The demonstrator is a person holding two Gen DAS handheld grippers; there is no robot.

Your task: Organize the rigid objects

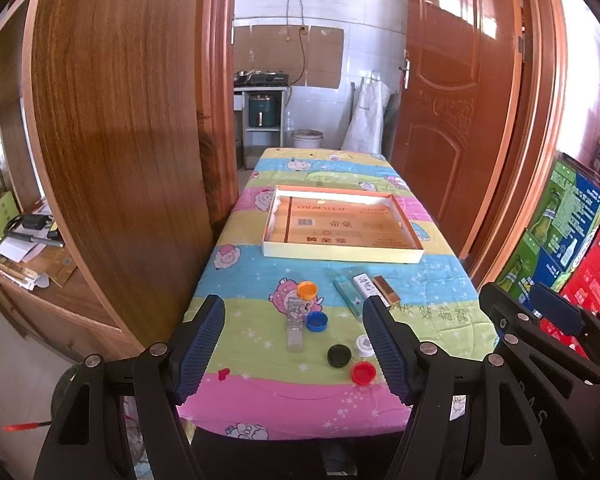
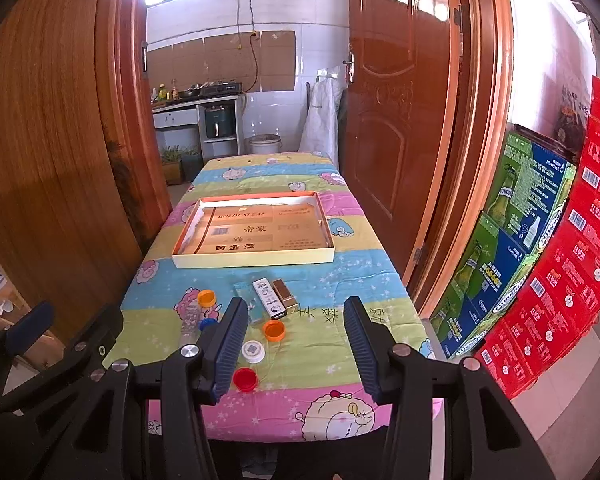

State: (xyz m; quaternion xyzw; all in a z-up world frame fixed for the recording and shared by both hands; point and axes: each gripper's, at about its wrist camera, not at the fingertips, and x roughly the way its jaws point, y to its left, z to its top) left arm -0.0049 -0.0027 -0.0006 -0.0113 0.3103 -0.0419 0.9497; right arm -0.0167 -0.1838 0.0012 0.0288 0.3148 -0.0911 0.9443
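You held both the left gripper (image 1: 296, 344) and right gripper (image 2: 296, 344) spread apart, gripping nothing; the caps (image 1: 363, 373) lay low-centre in frame, the tray (image 1: 342, 254) mid-frame beyond.

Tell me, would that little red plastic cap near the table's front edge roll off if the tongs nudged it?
Probably not: the small round red plastic cap lies flat, so it should slide over the patterned cloth rather than roll. It looks light and stiff, so it might skid or flip when pinched at its shallow rim.
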